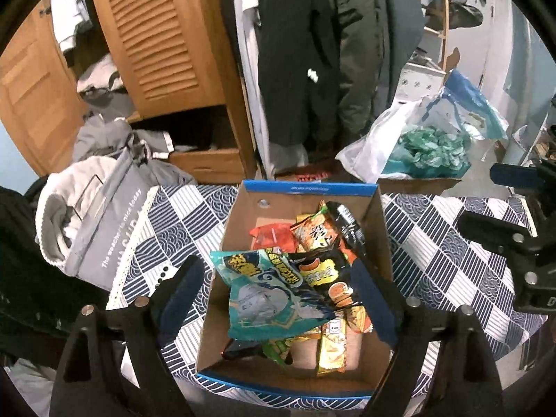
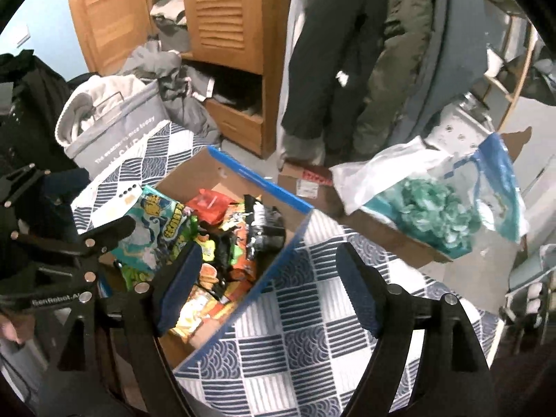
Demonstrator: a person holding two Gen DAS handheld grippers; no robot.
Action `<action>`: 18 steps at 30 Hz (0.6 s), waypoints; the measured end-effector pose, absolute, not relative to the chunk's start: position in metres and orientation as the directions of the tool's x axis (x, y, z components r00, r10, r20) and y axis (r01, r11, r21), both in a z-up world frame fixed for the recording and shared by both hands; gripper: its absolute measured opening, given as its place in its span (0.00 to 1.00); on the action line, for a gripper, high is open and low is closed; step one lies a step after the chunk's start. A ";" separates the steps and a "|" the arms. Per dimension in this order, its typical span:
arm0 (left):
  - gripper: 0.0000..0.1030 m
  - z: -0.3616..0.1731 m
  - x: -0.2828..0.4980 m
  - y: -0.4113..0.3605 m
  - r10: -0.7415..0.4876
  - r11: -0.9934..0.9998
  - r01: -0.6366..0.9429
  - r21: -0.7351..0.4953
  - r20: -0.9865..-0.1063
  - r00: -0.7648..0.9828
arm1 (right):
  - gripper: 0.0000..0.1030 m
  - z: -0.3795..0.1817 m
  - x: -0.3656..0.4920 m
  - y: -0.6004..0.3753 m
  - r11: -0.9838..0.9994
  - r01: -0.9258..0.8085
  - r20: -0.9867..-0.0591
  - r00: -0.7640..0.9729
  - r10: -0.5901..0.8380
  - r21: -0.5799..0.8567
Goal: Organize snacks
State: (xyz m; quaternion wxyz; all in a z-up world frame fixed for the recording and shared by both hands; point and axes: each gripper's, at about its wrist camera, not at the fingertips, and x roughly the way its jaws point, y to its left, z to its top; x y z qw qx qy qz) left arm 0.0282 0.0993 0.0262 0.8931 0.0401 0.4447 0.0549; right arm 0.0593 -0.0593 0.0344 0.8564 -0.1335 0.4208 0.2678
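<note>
An open cardboard box with a blue rim (image 1: pixel 305 187) (image 2: pixel 257 177) sits on a blue and white patterned cloth (image 1: pixel 434 243) (image 2: pixel 295 330). It holds several snack packs: a teal bag (image 1: pixel 271 295) (image 2: pixel 153 222) on top, a red pouch (image 1: pixel 274 238) (image 2: pixel 208 205), an orange pack (image 1: pixel 314 232), a black pack (image 1: pixel 326 274) and a gold one (image 1: pixel 332 351). My left gripper (image 1: pixel 278 267) hovers open over the box, its pads clear of the teal bag. My right gripper (image 2: pixel 269 253) is open and empty above the box's right wall; its left finger (image 2: pixel 180 288) hangs over the snacks.
A grey fabric basket of laundry (image 1: pixel 93 219) (image 2: pixel 114 139) stands left of the box. A plastic bag of green wrapped pieces (image 1: pixel 431 146) (image 2: pixel 434 212) rests on a carton at the right. Behind are a wooden wardrobe (image 1: pixel 156 34) and hanging coats (image 1: pixel 312 52).
</note>
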 end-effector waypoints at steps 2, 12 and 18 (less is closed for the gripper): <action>0.85 0.031 0.026 0.095 0.132 0.991 -0.055 0.124 -0.783 0.608 | 0.77 0.042 0.054 -0.068 0.822 -0.569 -0.781 0.515 0.354 -0.003; 0.86 0.045 0.020 0.074 0.131 0.989 -0.026 0.149 -0.763 0.634 | 0.77 0.052 0.034 -0.097 0.833 -0.553 -0.751 0.548 0.368 0.005; 0.87 0.045 0.023 0.066 0.126 0.989 -0.021 0.147 -0.762 0.635 | 0.77 0.047 0.033 -0.110 0.837 -0.548 -0.751 0.554 0.360 -0.003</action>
